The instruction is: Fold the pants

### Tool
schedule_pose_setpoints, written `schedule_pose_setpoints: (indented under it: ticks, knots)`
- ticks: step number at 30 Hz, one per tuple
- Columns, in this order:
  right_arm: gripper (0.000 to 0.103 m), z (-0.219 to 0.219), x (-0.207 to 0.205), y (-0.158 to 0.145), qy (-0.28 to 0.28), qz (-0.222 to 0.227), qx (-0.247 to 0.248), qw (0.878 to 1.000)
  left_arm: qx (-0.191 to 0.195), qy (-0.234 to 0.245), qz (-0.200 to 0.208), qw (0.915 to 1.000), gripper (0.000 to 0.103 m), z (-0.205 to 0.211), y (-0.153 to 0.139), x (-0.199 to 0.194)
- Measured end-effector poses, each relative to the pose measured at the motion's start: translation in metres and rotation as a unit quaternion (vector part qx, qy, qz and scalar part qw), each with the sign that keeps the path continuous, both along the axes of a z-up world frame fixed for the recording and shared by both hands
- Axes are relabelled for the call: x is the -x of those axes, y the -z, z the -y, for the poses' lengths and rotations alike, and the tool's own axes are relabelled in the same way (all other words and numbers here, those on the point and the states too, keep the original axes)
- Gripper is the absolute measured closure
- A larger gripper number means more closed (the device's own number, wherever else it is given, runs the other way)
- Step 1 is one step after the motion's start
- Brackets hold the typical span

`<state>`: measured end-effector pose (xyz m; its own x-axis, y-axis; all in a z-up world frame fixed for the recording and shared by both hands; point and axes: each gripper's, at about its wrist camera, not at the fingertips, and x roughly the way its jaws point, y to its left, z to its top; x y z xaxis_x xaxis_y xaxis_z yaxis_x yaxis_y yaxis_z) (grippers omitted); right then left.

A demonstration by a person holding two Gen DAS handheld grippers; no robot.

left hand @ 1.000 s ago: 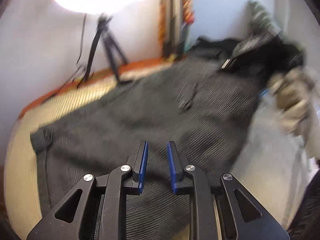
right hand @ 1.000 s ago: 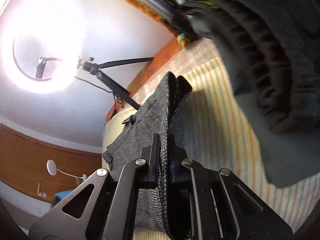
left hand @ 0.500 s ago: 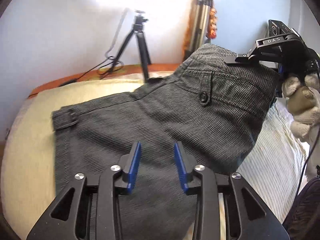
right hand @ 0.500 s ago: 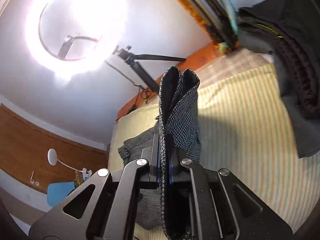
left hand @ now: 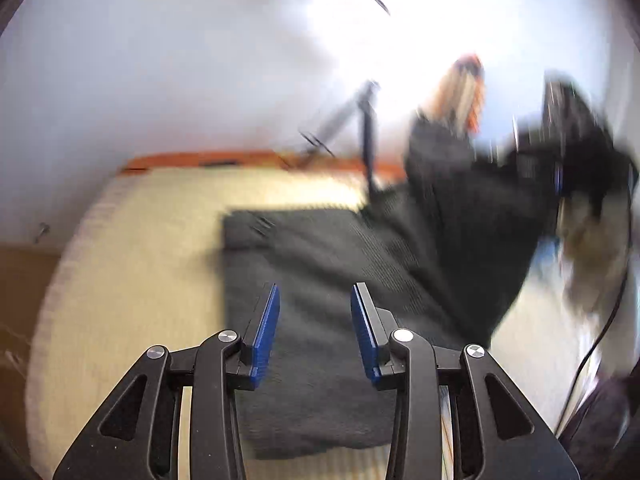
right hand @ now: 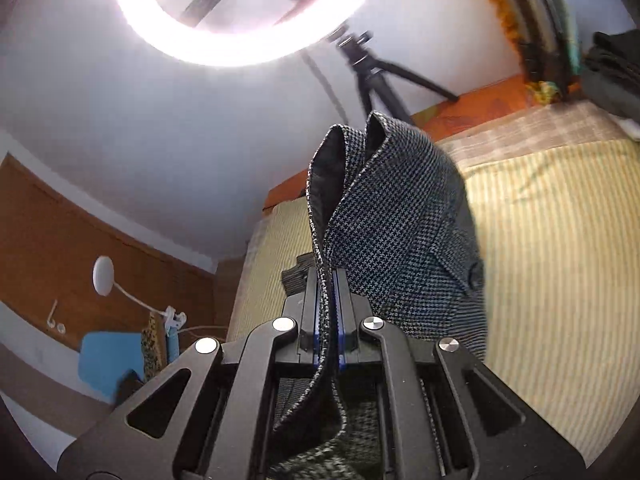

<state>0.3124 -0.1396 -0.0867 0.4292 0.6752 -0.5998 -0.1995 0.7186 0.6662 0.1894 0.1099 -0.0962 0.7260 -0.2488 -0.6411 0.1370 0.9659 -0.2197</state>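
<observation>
Surface: striped yellow bed cover (right hand: 560, 240), pale wall behind; ring light (right hand: 244, 8) on a tripod (right hand: 372, 72) above and ahead of the right gripper.
Task thing: pants (right hand: 400, 216), grey houndstooth; lower part lies flat on the bed under and ahead of the left gripper, one end lifted off the bed to its upper right.
Progress (judgement): fold under way, not finished. One end is raised and appears to be on its way over the flat part; laying it down, squaring edges and any further fold remain.
Right gripper (right hand: 329, 308): jaws pinched tight on a doubled edge of the pants; cloth stands up beyond the fingertips and drapes to the right.
Left gripper (left hand: 315, 332): jaws apart at a moderate gap, holding nothing; hovers over the flat cloth.
Contact, left: view motion-blurred; cannot tell whether the fingertips touch the fabric.
</observation>
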Motion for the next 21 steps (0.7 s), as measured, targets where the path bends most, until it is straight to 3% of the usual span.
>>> schedule_pose_setpoints:
  ticks: [5, 10, 21]
  knots:
    - [0.096, -0.063, 0.004, 0.020, -0.046, -0.007, 0.025, 0.999, 0.035, -0.058, 0.004, 0.9977, 0.068, -0.050, -0.007, 0.006]
    - [0.096, -0.119, 0.009, 0.048, -0.083, -0.023, 0.054, 0.995, 0.027, -0.066, -0.001, 0.9975, 0.068, -0.062, -0.007, 0.017]
    - [0.095, -0.171, 0.016, 0.093, -0.119, -0.034, 0.119, 0.985, 0.042, -0.090, 0.015, 0.9949, 0.068, -0.087, -0.015, 0.020]
